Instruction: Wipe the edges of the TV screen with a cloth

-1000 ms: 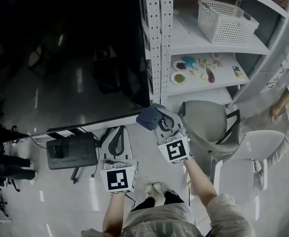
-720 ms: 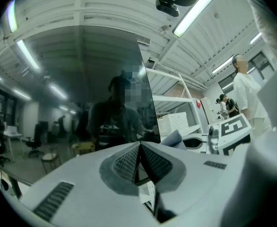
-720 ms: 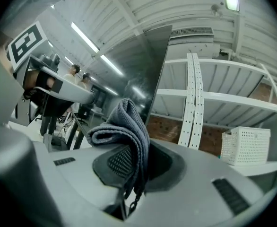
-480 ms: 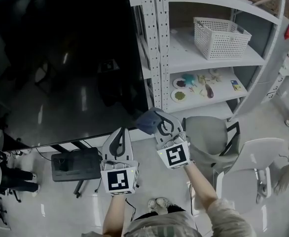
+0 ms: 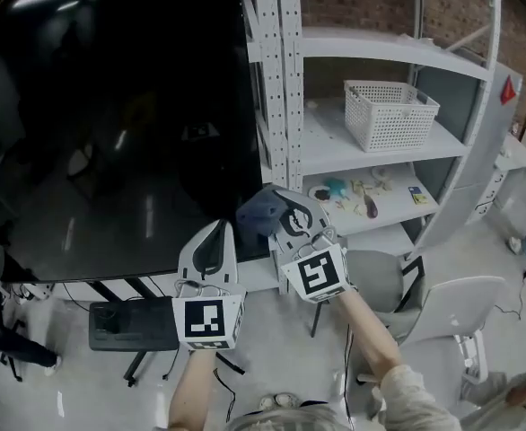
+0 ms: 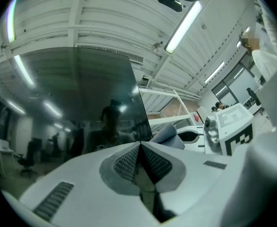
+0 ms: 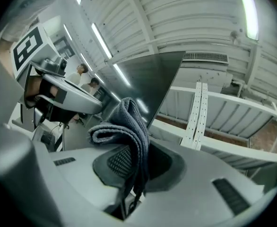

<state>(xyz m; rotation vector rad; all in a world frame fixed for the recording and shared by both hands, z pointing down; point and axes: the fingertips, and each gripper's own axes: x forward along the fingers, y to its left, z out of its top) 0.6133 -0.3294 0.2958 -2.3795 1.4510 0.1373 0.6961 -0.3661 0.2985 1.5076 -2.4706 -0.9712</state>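
Head view, right gripper (image 5: 288, 214) clamped on dark grey cloth (image 5: 258, 215), cloth by lower right corner of TV screen (image 5: 110, 124), left gripper (image 5: 216, 230) just beside, jaws pressed together on nothing, white basket (image 5: 389, 113) on shelf rack (image 5: 281, 79) to the right.

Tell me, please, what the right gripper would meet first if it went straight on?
Probably the TV screen near its lower right corner: the cloth clamped in the right gripper would touch first, though depth is unclear.
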